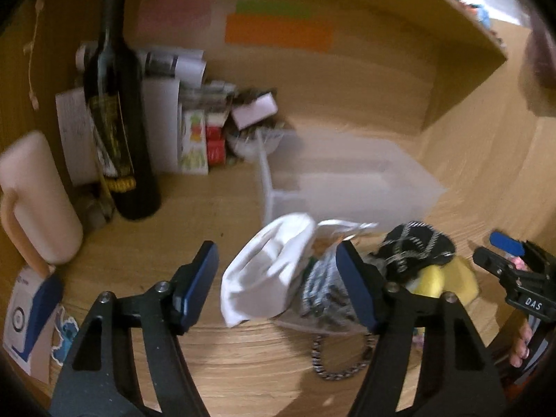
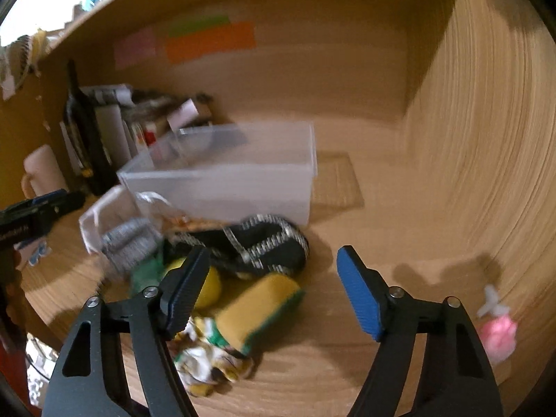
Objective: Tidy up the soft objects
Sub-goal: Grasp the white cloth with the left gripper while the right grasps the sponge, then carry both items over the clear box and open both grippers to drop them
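Heap of soft things on the wooden desk (image 2: 347, 365), just in front of a clear plastic bin (image 2: 222, 177). In the heap: a white cloth (image 1: 267, 271), crumpled, at the left end; a grey-and-white patterned fabric piece (image 1: 323, 295) touching it; a black item with grey zigzag trim (image 2: 264, 246) on top towards the back; a yellow sponge with green backing (image 2: 260, 309) tilted at the front; a yellow rounded soft piece (image 2: 210, 286) beside the sponge; a patterned white, yellow and green rag (image 2: 208, 358) nearest the camera in the right wrist view.

Left gripper (image 1: 278, 285) hanging over the left end of the heap, jaws apart, white cloth and grey fabric between them; contact with the pads not clear because of blur. Right gripper (image 2: 274, 288) over the right end, jaws apart, sponge and black item between them, right pad clear of everything, left pad in front of the yellow piece, no visible squeeze.

Further out: a small pink and white object (image 2: 497, 333) well apart on the right of the desk. Left of the bin, a dark bottle (image 1: 118, 132) upright, a pale mug (image 1: 38, 201) near it, papers and small boxes (image 1: 194, 132) stacked against the back wall. Coloured sticky notes (image 1: 278, 31) on the back panel.
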Available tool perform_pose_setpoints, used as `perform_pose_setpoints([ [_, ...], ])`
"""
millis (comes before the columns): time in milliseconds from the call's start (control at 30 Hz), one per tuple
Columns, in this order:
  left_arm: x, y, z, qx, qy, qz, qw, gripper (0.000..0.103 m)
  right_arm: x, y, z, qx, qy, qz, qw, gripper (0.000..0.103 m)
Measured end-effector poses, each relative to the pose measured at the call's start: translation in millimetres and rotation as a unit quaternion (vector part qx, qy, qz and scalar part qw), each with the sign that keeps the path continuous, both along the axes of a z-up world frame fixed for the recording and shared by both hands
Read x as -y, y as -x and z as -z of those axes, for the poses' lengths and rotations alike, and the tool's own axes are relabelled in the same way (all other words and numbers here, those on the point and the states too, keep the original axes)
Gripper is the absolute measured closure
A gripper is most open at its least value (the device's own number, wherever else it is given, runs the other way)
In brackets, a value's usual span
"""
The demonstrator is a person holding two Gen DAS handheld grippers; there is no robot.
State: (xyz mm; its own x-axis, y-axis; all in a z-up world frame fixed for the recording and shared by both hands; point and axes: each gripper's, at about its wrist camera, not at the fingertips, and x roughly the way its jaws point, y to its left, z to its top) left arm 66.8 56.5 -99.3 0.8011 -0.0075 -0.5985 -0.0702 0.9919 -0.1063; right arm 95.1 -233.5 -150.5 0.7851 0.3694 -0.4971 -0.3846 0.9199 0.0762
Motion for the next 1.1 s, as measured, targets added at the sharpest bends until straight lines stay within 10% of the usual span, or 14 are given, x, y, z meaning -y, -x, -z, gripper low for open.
perform_pose_setpoints([
  [300, -11, -23, 30, -0.045, 0.005, -0.009, 0.9989, 0.034, 4, -15, 31, -0.07, -0.005, -0.014, 0.997, 0.04],
  [500, -10, -33, 41, -0.074, 0.0, 0.003, 0.9972, 0.063, 4, -17, 35, -0.094, -0.03, -0.043, 0.994, 0.058],
  [667, -9, -30, 39, -0.066, 0.001, 0.011, 0.9977, 0.089, 0, -15, 34, -0.082, -0.027, -0.037, 0.996, 0.068],
  [1100, -9, 0, -12, 0.019, -0.008, 0.009, 0.9998, 0.091, 18, -4, 6, -0.021, -0.04, -0.002, 0.999, 0.074],
])
